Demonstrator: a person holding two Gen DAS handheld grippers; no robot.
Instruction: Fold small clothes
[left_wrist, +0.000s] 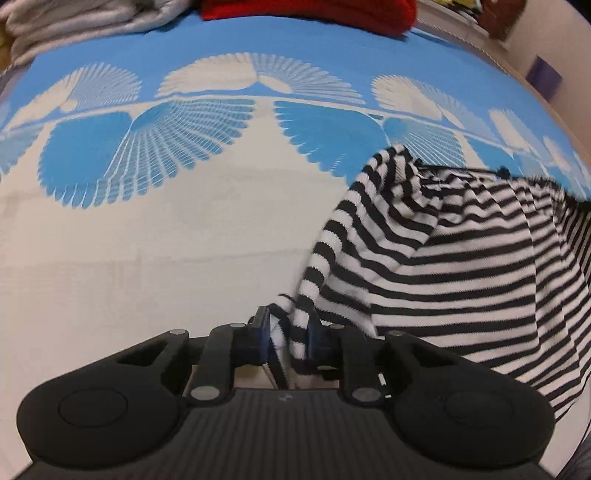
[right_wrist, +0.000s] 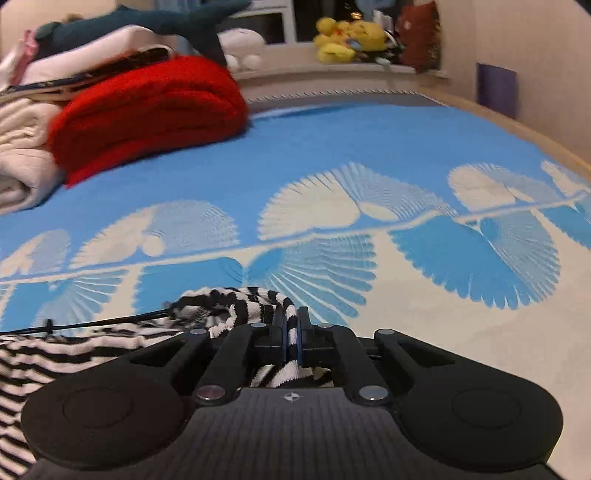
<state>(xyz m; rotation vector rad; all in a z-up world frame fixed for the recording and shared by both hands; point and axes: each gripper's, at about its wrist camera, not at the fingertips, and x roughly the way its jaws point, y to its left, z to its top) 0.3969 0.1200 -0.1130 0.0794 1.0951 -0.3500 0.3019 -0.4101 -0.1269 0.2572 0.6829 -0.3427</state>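
Observation:
A small black-and-white striped garment (left_wrist: 461, 258) hangs bunched over the blue and white patterned bedspread (left_wrist: 184, 240), stretched between both grippers. In the left wrist view my left gripper (left_wrist: 288, 332) is shut on a striped corner of it, the cloth pinched between the blue pads. In the right wrist view my right gripper (right_wrist: 291, 332) is shut on another striped edge of the garment (right_wrist: 236, 306), which trails off to the lower left. A thin black cord (right_wrist: 110, 323) runs along the garment's top edge.
A folded red knit (right_wrist: 147, 110) and pale folded laundry (right_wrist: 22, 147) are stacked at the far left of the bed. Soft toys (right_wrist: 347, 40) sit on a ledge behind. The bed's wooden edge (right_wrist: 535, 136) and a wall lie to the right.

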